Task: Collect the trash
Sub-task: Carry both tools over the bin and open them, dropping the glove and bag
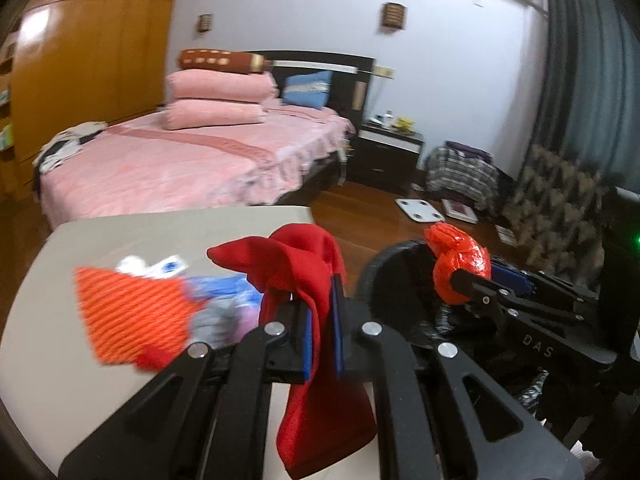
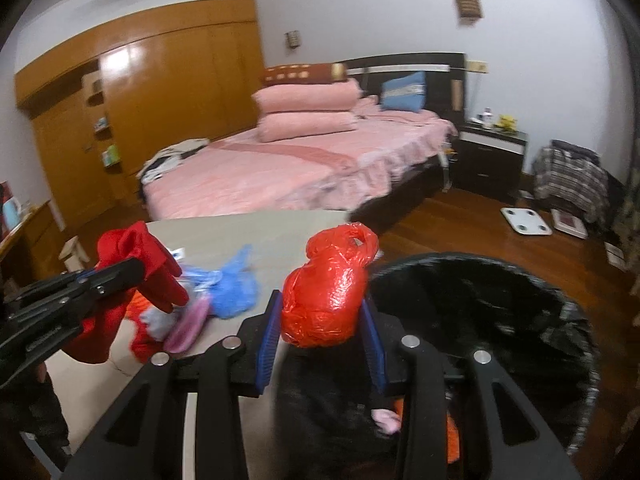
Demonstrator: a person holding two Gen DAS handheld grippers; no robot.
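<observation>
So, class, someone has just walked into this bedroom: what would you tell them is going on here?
A person is clearing trash from a table with a pair of tongs in each hand. The left tongs are shut on a red cloth, lifted off the table. The right tongs grip a crumpled red plastic bag at the rim of a black-lined bin. A blue plastic bag and an orange striped cloth lie on the table.

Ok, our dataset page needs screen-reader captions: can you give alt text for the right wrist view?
The right gripper holds a crumpled red plastic bag at the edge of a black-lined trash bin. At left, the left gripper holds a red cloth above a table strewn with a blue bag; a pink bed stands behind.
</observation>
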